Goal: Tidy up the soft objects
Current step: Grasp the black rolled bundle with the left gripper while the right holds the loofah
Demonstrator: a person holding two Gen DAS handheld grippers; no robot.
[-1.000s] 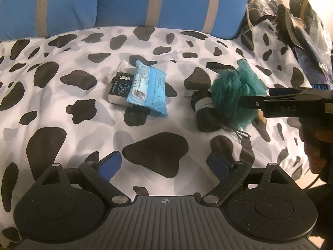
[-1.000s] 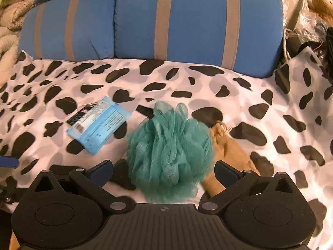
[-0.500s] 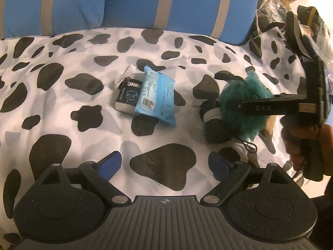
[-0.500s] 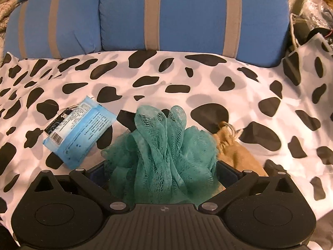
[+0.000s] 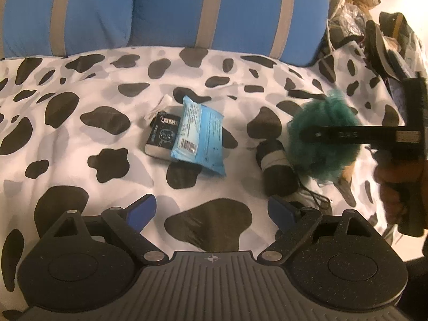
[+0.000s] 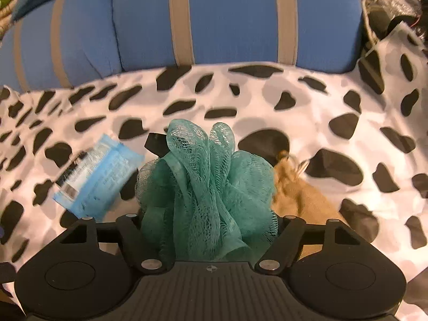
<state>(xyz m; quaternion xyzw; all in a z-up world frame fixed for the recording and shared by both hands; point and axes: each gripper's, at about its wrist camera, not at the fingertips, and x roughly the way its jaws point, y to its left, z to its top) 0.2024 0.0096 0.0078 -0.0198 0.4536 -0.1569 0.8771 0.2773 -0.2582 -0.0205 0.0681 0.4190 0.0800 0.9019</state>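
Teal mesh pouf (image 6: 206, 187) bunched between the fingers of the right gripper (image 6: 210, 222), jaws just closing in on both its sides, mesh squeezed upward and hiding the pads. Seen from the left wrist view, same pouf (image 5: 325, 139) with one black finger (image 5: 337, 135) laid across its front, a hand (image 5: 396, 184) on the handle at the right edge. Tan drawstring bag (image 6: 297, 192) just beside the pouf on the right, touching it. Black rolled bundle (image 5: 275, 168) with a grey band against the pouf's left. Blue wipes pack (image 5: 199, 136) further left, overlapping a small black box (image 5: 161, 136). All on a cow-spotted cover (image 5: 80, 139), blue striped cushions (image 5: 214, 13) behind. Left gripper (image 5: 211, 211) low in front, jaws wide apart, only cover between them.
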